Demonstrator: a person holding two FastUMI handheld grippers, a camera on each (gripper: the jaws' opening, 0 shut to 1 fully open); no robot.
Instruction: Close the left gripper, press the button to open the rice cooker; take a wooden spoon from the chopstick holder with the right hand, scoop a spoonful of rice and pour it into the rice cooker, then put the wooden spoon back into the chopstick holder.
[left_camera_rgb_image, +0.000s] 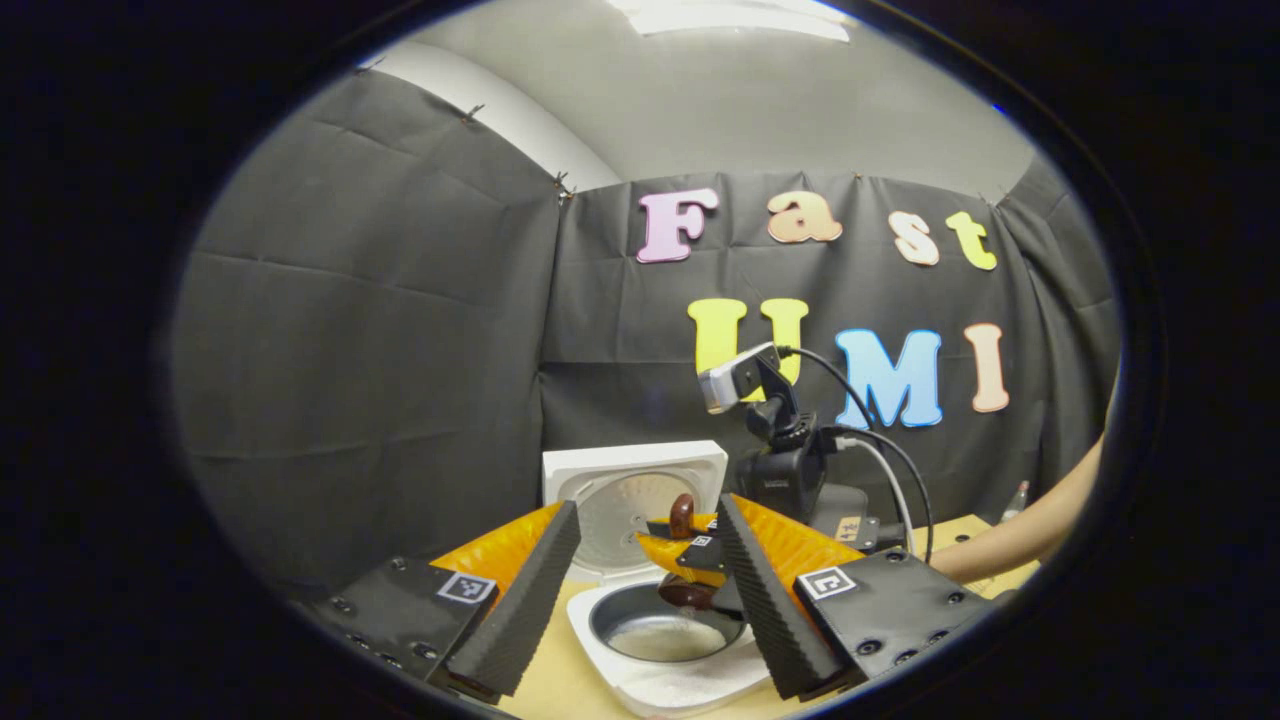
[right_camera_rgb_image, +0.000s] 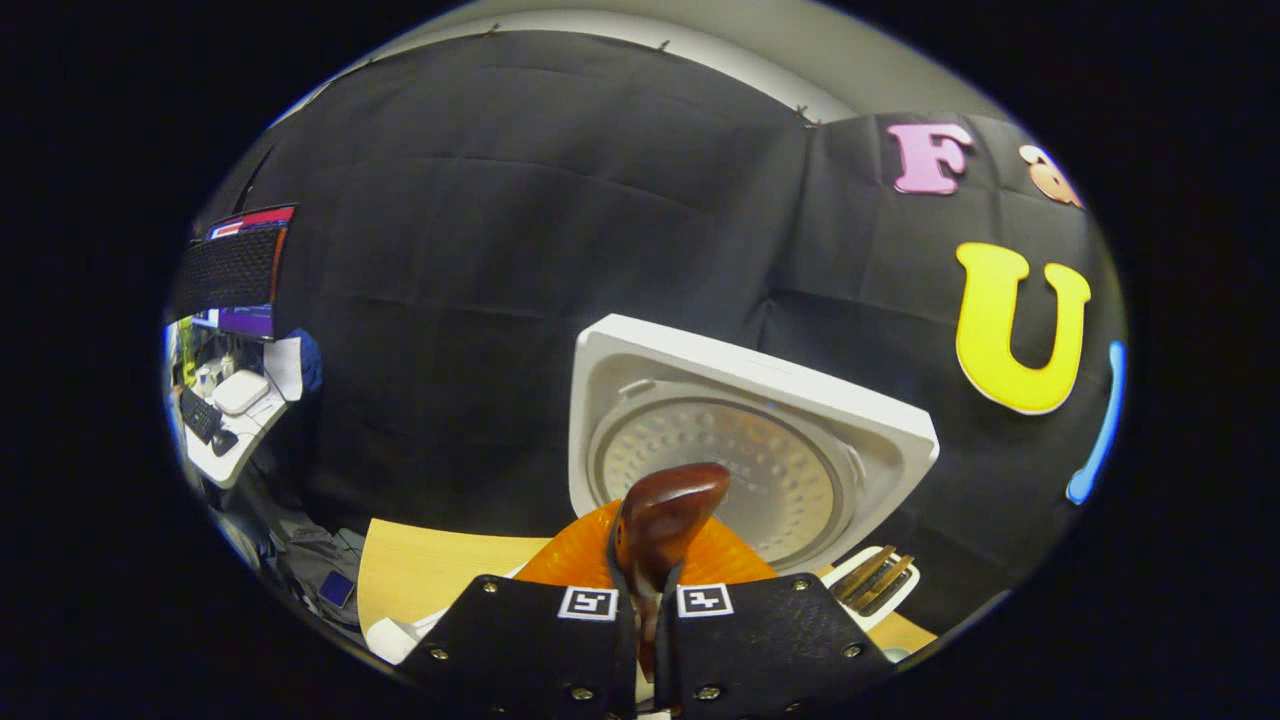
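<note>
**Booth Backdrop and a Cluttered Desk**

Wrinkled black cloth wall (right_camera_rgb_image: 500, 250), pinned along its top edge, hangs behind a pale wooden tabletop (right_camera_rgb_image: 430, 570). Beyond the cloth's edge, a lit computer monitor (right_camera_rgb_image: 240, 270) stands over a white desk (right_camera_rgb_image: 235, 440) bearing a dark keyboard (right_camera_rgb_image: 198, 415).

spoon (right_camera_rgb_image: 660, 520) in right tool (right_camera_rgb_image: 645, 610) | over cooker pot (left_camera_rgb_image: 665, 625) | lid (left_camera_rgb_image: 635, 500) behind

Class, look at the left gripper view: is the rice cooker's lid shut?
No: the lid stands raised behind the open rice cooker, whose inner pot shows.
</note>
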